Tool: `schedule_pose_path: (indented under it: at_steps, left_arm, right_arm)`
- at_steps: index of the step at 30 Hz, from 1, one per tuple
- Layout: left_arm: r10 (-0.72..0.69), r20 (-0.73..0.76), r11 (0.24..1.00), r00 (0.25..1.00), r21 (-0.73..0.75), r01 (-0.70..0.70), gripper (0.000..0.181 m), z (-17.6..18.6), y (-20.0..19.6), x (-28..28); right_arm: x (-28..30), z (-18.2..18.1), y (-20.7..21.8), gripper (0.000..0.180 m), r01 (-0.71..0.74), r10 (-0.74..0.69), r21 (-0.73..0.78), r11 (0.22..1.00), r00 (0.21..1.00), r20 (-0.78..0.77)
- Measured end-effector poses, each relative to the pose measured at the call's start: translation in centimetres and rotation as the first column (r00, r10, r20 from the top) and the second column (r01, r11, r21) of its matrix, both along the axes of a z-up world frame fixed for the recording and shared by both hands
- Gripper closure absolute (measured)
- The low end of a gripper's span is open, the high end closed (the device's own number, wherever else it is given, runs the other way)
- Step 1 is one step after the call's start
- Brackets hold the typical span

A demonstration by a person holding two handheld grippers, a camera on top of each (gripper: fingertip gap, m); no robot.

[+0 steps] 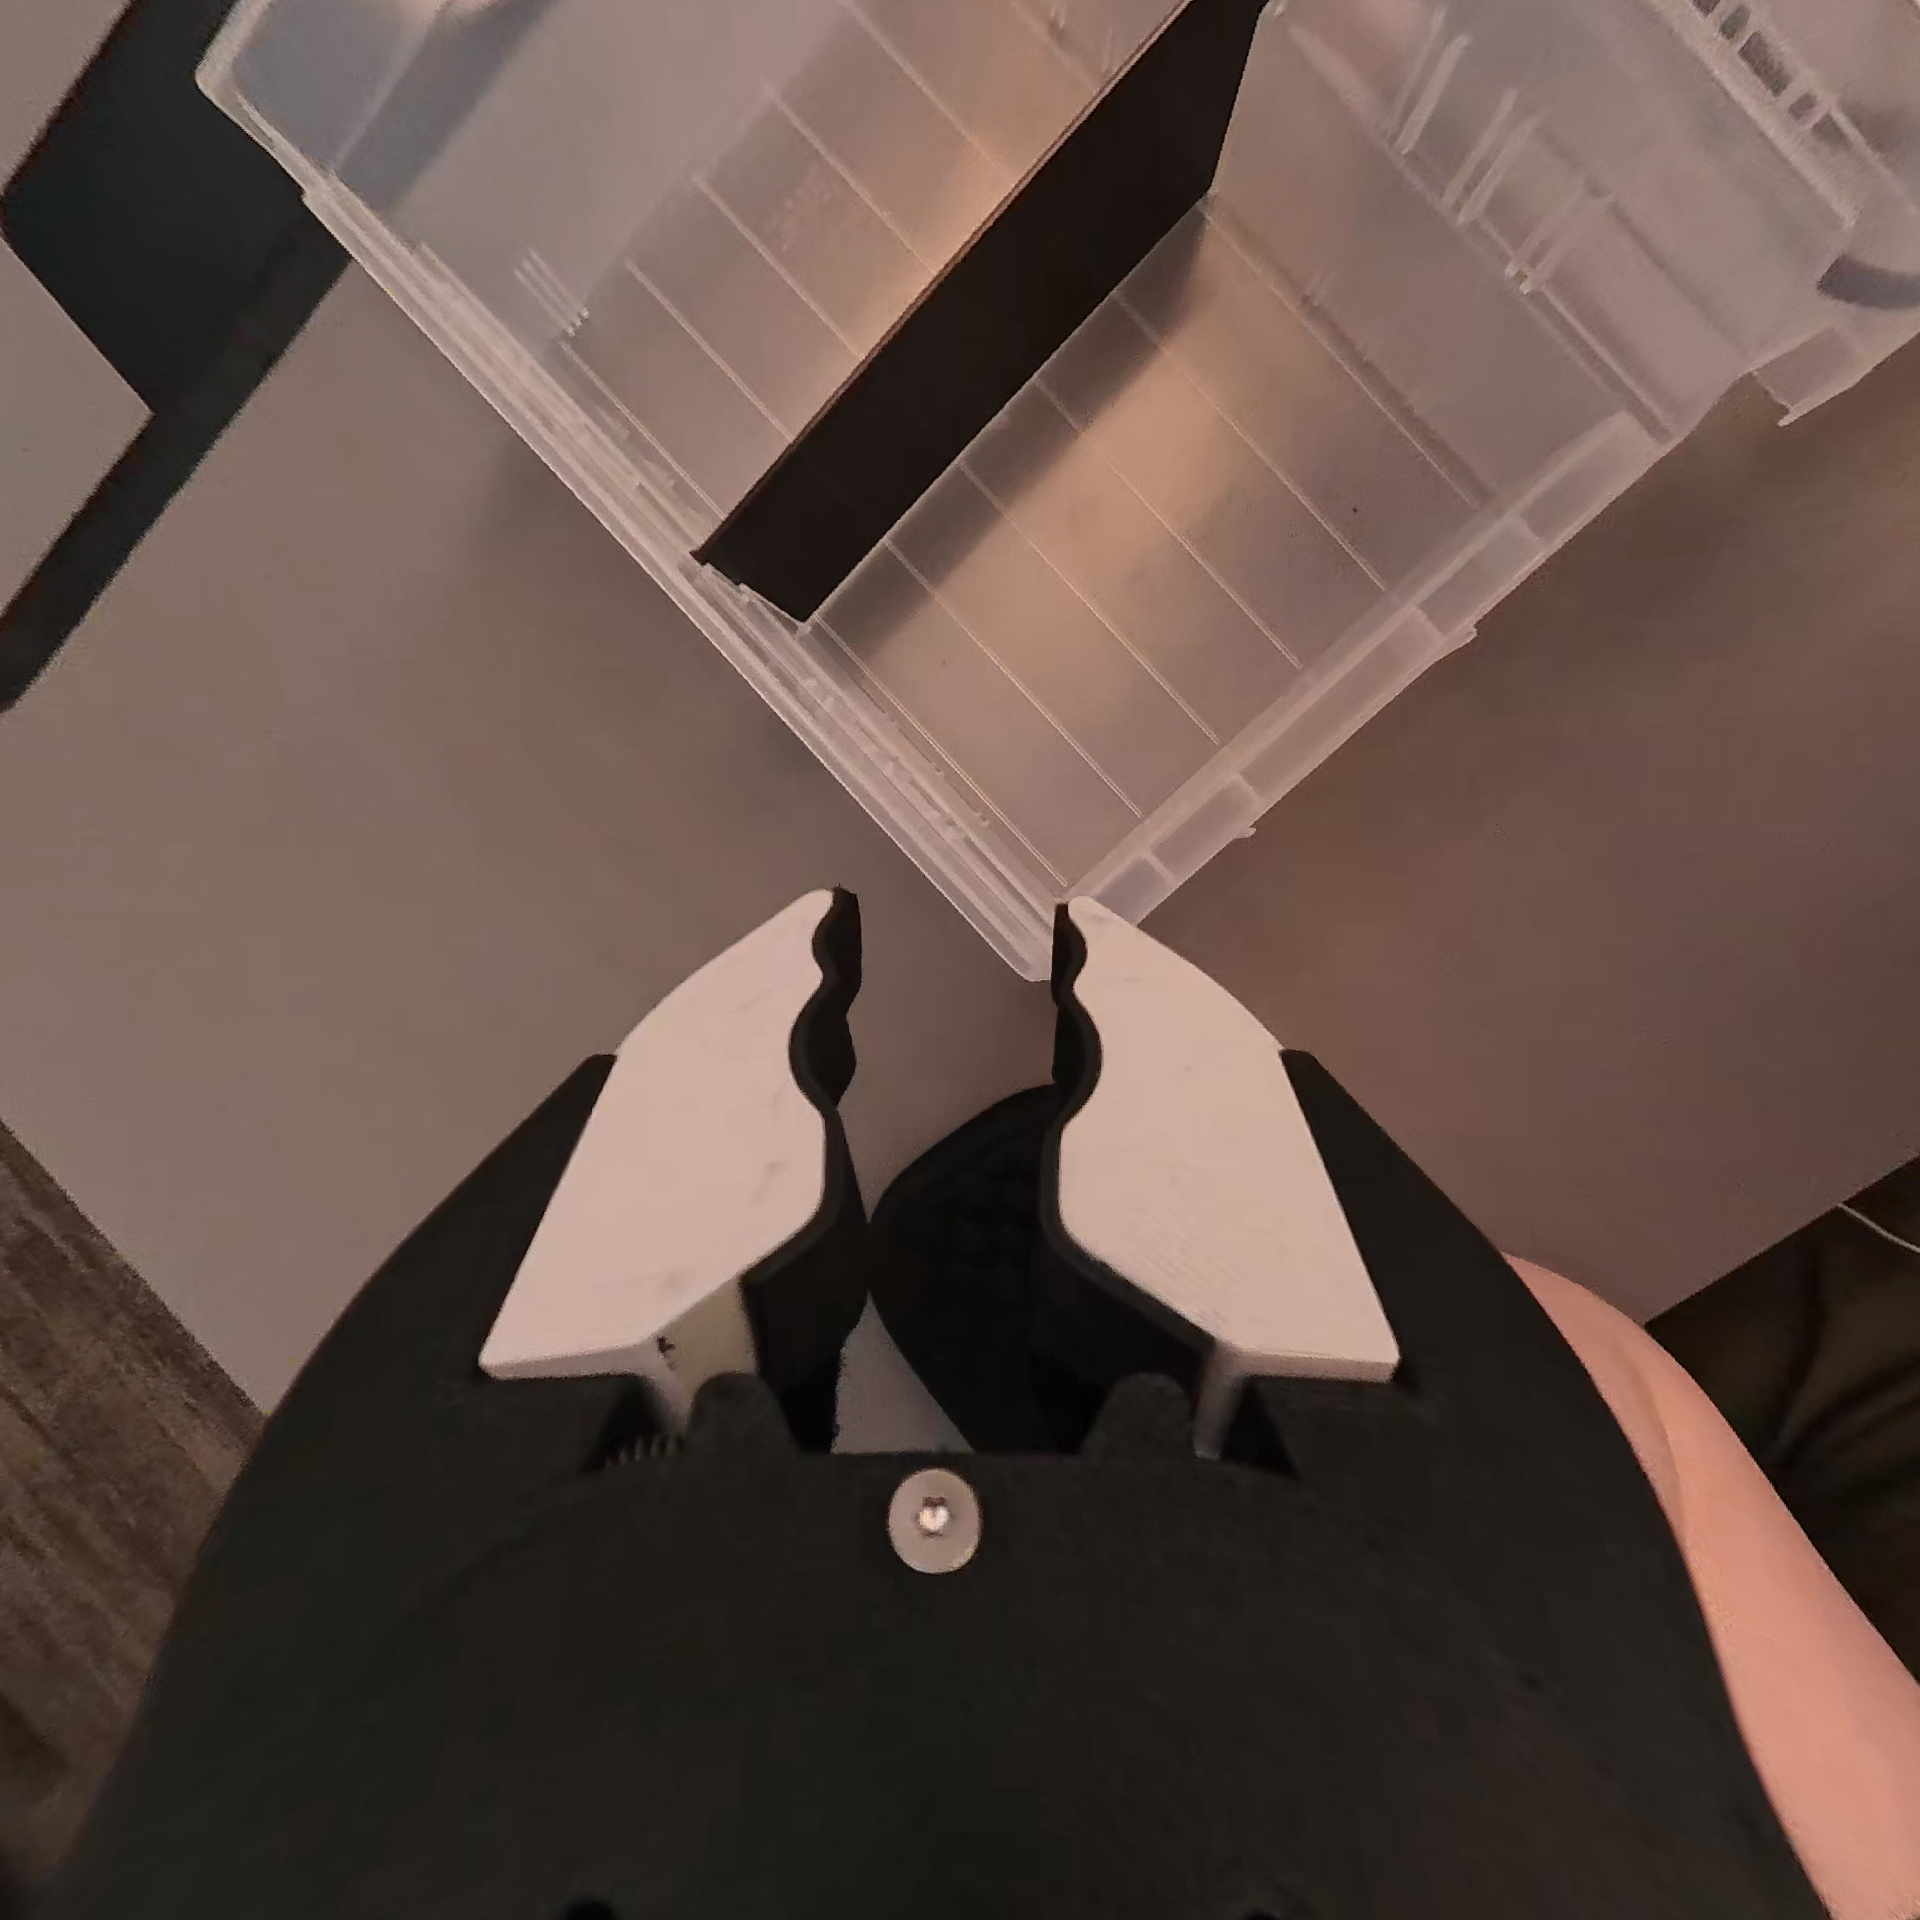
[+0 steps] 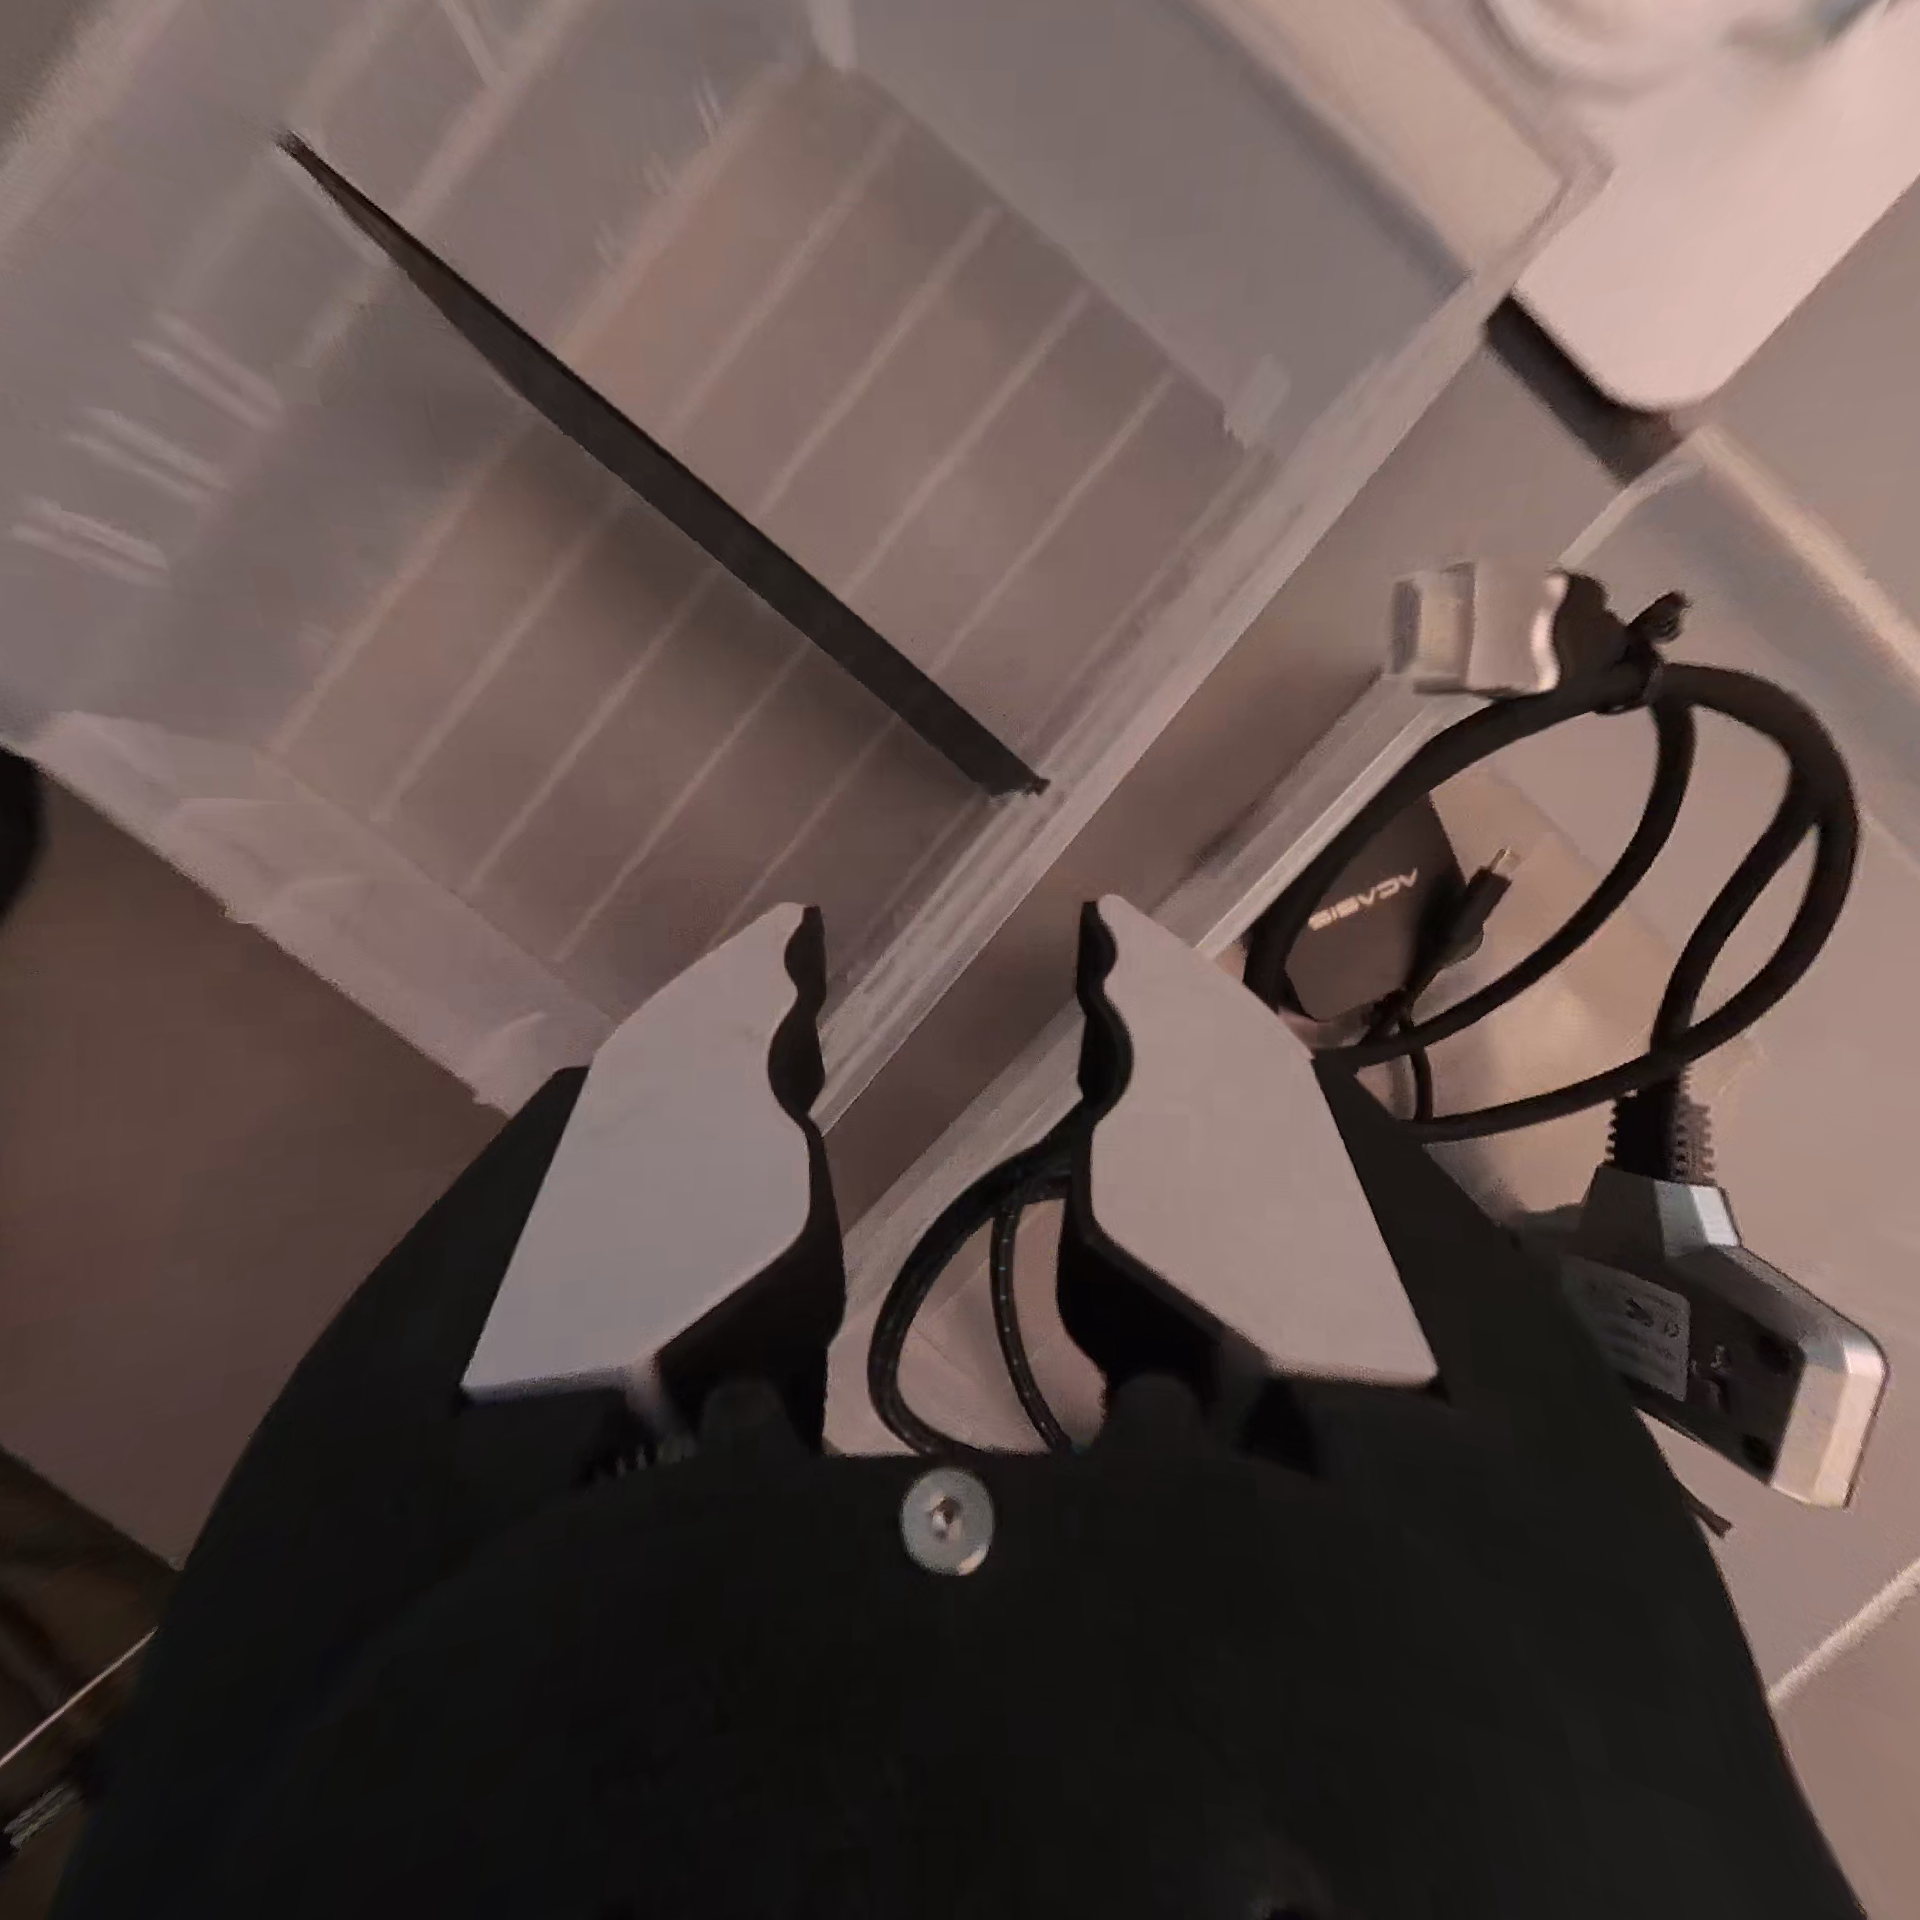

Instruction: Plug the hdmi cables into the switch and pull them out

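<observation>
Pale matte desk [image 1: 364,831]: carrying everything; wood-grain floor [image 1: 73,1351] showing off its edge.
Clear plastic bin [image 1: 1091,644]: sitting on the desk, one dark divider [image 1: 935,416] splitting it in two, both halves holding nothing.
HDMI cables [image 2: 1766,831]: black, coiling just beside the bin; two silver plugs [image 2: 1475,634] showing.
Switch [image 2: 1361,925]: dark box lying under the coil.
Left gripper [image 1: 956,925]: fingers released, gripping nothing.
Right gripper [image 2: 945,935]: fingers released, hanging over a cable loop.

Both wrist cameras look steeply down along their open fingers, close above a pale tabletop [image 1: 364,831]. Each frames the same clear plastic bin [image 1: 1299,582] with its dark divider [image 2: 665,478], seen from opposite sides.
</observation>
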State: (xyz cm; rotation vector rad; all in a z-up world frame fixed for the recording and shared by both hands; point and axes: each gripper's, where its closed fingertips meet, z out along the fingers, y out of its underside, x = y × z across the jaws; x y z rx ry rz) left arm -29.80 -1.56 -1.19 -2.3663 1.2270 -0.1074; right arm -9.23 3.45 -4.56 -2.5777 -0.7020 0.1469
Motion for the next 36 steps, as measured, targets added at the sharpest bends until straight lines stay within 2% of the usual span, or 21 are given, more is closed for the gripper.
schedule_pose_path:
  at_steps: [1,4,8,13,15,18,20,24,26,29,33,34,36]
  left_arm:
    - [-0.004,0.002,1.000,1.000,0.014,0.004,0.146,0.2,0.0,0.0]
    - [-0.021,0.019,0.999,1.000,0.041,0.020,0.147,0.7,0.0,0.3]
    - [-0.038,0.026,0.998,0.999,0.057,0.036,0.147,1.0,-0.2,0.3]
    - [-0.055,0.033,0.996,0.998,0.071,0.052,0.147,1.2,-0.3,0.4]
    - [-0.060,0.036,0.996,0.998,0.071,0.057,0.148,1.2,-0.3,0.4]
    - [-0.063,0.035,0.996,0.997,0.070,0.060,0.148,1.1,-0.3,0.3]
    - [-0.061,0.041,0.996,0.997,0.071,0.058,0.148,1.2,-0.4,0.2]
    - [-0.056,0.063,0.995,0.996,0.084,0.051,0.149,1.5,-0.3,0.0]
    - [-0.054,0.070,0.995,0.996,0.087,0.048,0.149,1.6,-0.2,-0.1]
    - [-0.055,0.069,0.995,0.996,0.089,0.049,0.150,1.6,-0.1,0.0]
    - [-0.060,0.067,0.994,0.996,0.097,0.054,0.150,1.7,-0.1,0.1]
    - [-0.062,0.067,0.993,0.996,0.100,0.055,0.151,1.8,-0.1,0.2]
    - [-0.064,0.066,0.993,0.996,0.103,0.057,0.151,1.8,-0.2,0.3]
  right_arm:
    - [0.0,-0.9,0.2,0.132,0.011,-0.010,-0.040,0.999,1.000,0.023]
    - [-0.2,-2.3,1.3,0.138,0.049,-0.046,-0.073,0.996,0.998,0.050]
    - [0.2,-3.5,1.6,0.134,0.129,-0.113,-0.168,0.977,0.989,0.099]
    - [-1.7,-3.9,1.6,0.130,0.138,-0.112,-0.224,0.965,0.986,0.126]
    - [-3.1,-3.8,1.8,0.131,0.126,-0.109,-0.228,0.966,0.990,0.087]
    - [-4.6,-4.2,2.0,0.145,0.118,-0.111,-0.241,0.963,0.993,0.040]
    - [-4.7,-5.3,1.5,0.139,0.143,-0.137,-0.316,0.938,0.990,0.043]
    - [-4.9,-7.6,-0.1,0.142,0.185,-0.187,-0.462,0.867,0.981,0.043]
    - [-5.5,-8.6,-0.8,0.152,0.183,-0.190,-0.519,0.835,0.981,0.040]
    - [-5.6,-9.3,-0.7,0.154,0.223,-0.210,-0.513,0.829,0.974,0.085]
    - [-6.1,-9.4,-0.4,0.156,0.210,-0.223,-0.525,0.825,0.974,0.039]
    - [-6.2,-9.5,-0.5,0.151,0.209,-0.233,-0.534,0.819,0.972,0.023]
    - [-6.4,-9.8,-1.0,0.148,0.212,-0.271,-0.595,0.775,0.962,-0.011]
